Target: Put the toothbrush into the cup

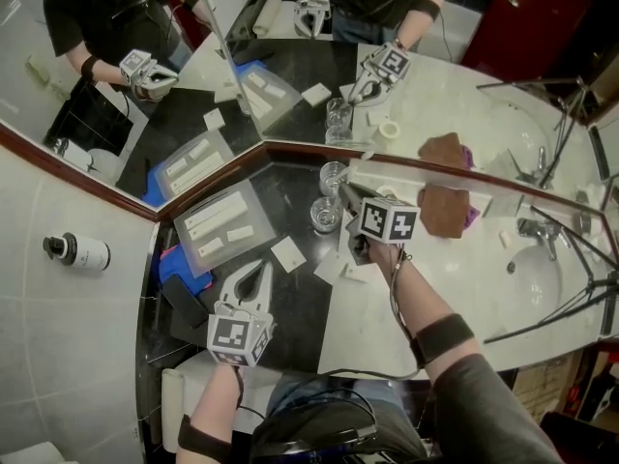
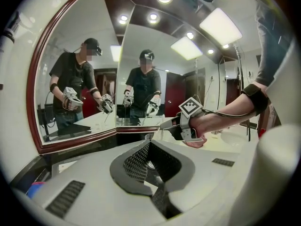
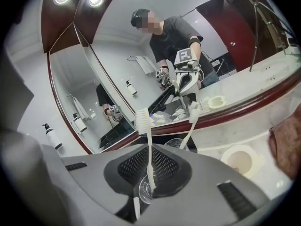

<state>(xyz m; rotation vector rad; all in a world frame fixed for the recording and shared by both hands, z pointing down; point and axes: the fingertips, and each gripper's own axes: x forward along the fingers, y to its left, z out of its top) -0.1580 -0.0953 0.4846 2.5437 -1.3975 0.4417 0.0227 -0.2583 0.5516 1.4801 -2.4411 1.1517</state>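
My right gripper (image 1: pixel 348 196) is shut on a white toothbrush (image 3: pixel 149 161), which stands upright between its jaws with the bristle head on top. A clear glass cup (image 1: pixel 326 215) on the dark counter is seen through the jaws, just below the handle's lower end (image 3: pixel 145 192). A second glass (image 1: pixel 333 175) stands behind it against the mirror. The left gripper view shows the right gripper (image 2: pixel 164 124) raised above the counter. My left gripper (image 1: pixel 257 271) hovers shut and empty near the front edge, well short of the cups.
A clear tray of white packets (image 1: pixel 221 222) lies left of the cups, with loose white packets (image 1: pixel 288 253) by it. A brown cloth (image 1: pixel 445 211), a faucet (image 1: pixel 532 228) and the sink (image 1: pixel 532 283) are to the right. Mirrors (image 1: pixel 145 114) back the counter.
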